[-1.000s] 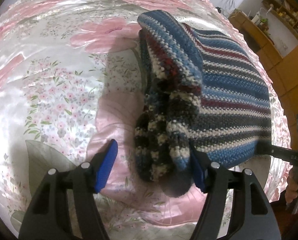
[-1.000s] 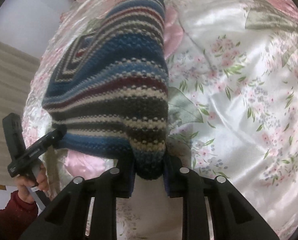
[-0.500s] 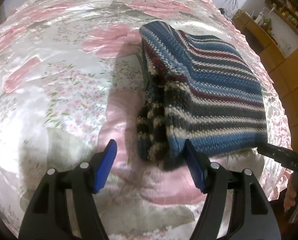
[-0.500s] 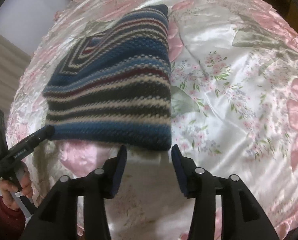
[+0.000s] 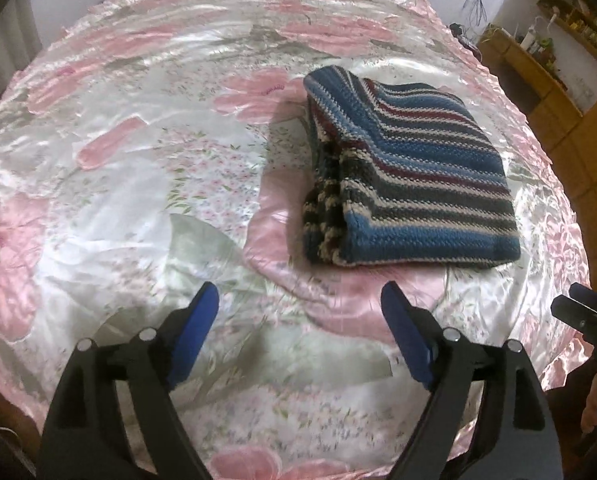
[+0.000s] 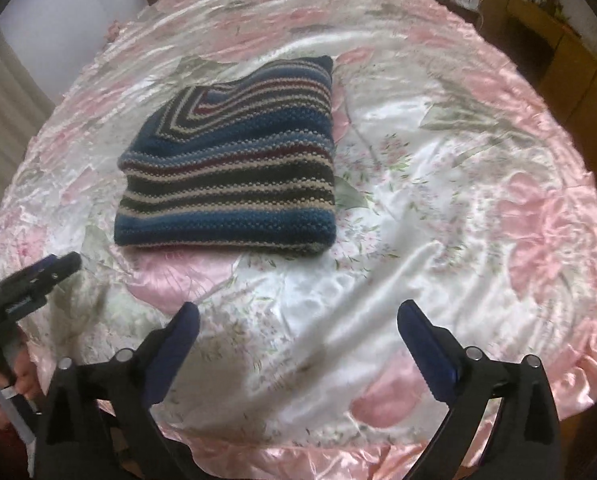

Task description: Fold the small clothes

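Folded striped sweater point(image 5: 410, 176) lying on a shiny pink floral bedspread point(image 5: 138, 160).

The satin cover, printed with pink blooms and small sprigs, spreads wide and wrinkled under everything, its frilled edge hanging at the near side. The sweater, knitted in blue, dark red, cream and grey bands, rests flat near the middle, apart from both tools. The left hand-held gripper point(image 5: 298, 336) hangs above the cover with its blue-padded fingers spread wide, holding nothing; the right hand-held gripper point(image 6: 298, 340) is likewise released and bare. Wooden shelves point(image 5: 554, 36) with small bottles and a plant stand by the far wall. No writing is clear enough to read.
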The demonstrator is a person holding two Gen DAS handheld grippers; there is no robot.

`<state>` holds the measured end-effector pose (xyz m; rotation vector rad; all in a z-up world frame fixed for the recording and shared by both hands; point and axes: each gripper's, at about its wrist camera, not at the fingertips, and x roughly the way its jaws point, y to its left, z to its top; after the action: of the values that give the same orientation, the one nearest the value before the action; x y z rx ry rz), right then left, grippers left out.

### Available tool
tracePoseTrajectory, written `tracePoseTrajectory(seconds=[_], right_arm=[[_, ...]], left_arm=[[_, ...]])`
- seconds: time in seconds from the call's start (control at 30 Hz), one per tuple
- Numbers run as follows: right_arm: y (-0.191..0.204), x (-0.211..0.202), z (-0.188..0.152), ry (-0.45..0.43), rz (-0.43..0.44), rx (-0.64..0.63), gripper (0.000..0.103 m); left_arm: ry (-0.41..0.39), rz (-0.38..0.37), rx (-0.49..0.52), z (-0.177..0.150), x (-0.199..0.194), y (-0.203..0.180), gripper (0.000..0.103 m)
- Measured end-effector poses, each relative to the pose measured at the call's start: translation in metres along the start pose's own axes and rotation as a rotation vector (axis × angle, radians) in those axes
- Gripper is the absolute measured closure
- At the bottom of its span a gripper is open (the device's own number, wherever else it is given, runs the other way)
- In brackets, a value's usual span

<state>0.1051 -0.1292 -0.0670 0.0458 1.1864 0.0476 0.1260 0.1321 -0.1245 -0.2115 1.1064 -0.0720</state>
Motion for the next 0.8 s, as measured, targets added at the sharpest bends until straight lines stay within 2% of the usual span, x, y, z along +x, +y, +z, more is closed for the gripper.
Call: tracePoseTrajectory(seconds=[0.27,0.4,0.63,0.73,0.8], right_arm=[[0.008,-0.027,-0.019,-0.038,-0.031,0.024,0.004],[0.007,-0.038,-0.025,-0.055,0.007,0.049,0.004],[0.006,-0.055,-0.030,-0.087,0.007,0.080,0.004],[0.006,-0.060,-0.034,-0.090,0.038,0.098,0.004],[0.008,-0.063,-0.036,-0.102,-0.001,0.094,0.004]], left_arm=[[-0.059,0.047,0.027,-0.016,-0.046,-0.007,0.013],[-0.077,0.055,0.026,-0.023,-0.062,-0.007,0.013],[-0.090,0.080,0.032,-0.037,-0.075,-0.007,0.013],[-0.093,0.086,0.033,-0.042,-0.079,-0.009,0.013],[-0.096,0.087,0.039,-0.044,-0.082,-0.010,0.013]])
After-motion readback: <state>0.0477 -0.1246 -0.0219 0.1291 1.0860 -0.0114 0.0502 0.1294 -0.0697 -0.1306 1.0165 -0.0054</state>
